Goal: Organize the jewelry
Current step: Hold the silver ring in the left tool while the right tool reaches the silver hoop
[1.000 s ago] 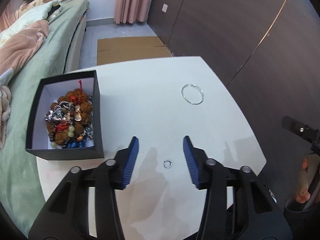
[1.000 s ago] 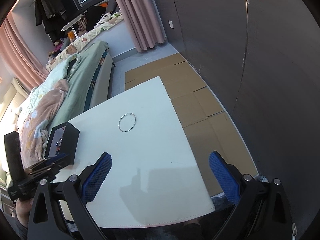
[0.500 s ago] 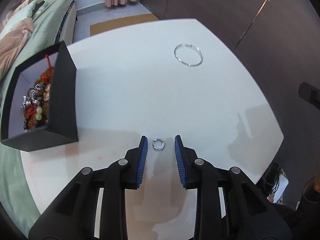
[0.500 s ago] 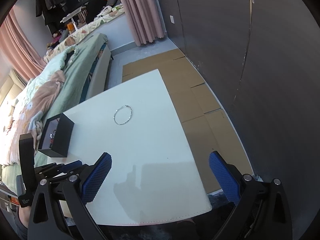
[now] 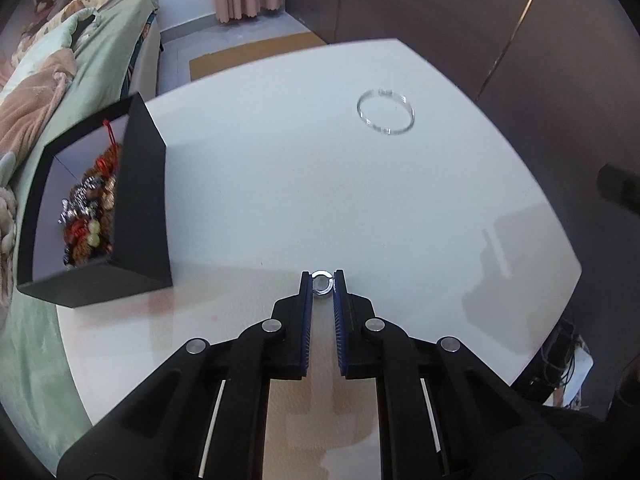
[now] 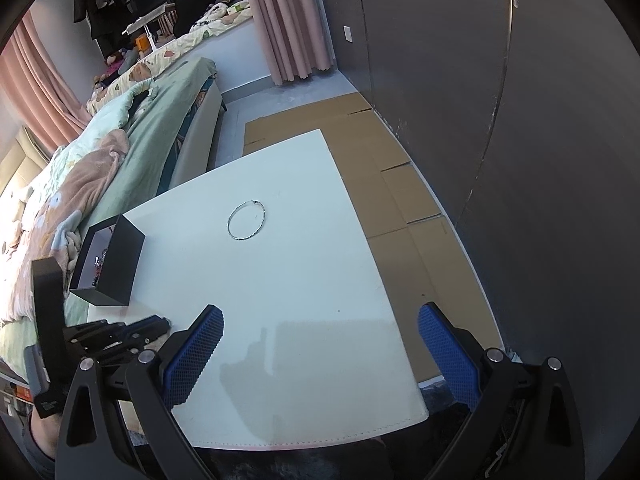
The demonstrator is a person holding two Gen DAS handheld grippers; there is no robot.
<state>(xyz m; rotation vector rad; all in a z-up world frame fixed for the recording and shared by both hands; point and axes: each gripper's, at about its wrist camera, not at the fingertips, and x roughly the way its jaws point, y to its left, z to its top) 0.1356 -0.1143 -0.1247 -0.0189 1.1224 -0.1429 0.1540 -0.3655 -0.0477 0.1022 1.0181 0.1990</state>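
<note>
Ring (image 5: 322,283), small & silver, is sitting right betw. the blue pads (image 5: 305,312) of the left gripper (image 5: 322,280), at their very tips, near the table's near edge & roughly mid-way along it. Jaws have just been closing on it & are now pinching in from both sides; pads look to be touching the band, so I'm reading it as clamped, tho the ring is still resting on the white table (image 5: 280,184). It's lying flat, hole facing up, so there's no long axis to line up; grip is across its width.

What the next move is hinging on: the black box (image 5: 140,208) w/ the bead jewelry (image 5: 90,208) inside is lying to the left of the jaws, at the table's left edge, its near corner hanging past that edge. Box walls are standing tall, so prob. a lift first, then a carry left & over the rim.

Right gripper (image 6: 320,344) is hanging over the table's near right corner, jaws spread wide, nothing betw. them. Left gripper is clearly the nearer one to both ring & box.

Bangle (image 5: 385,111), thin & silver, is lying well apart toward the far right corner, closer to the right side, not yet picked up.
</note>
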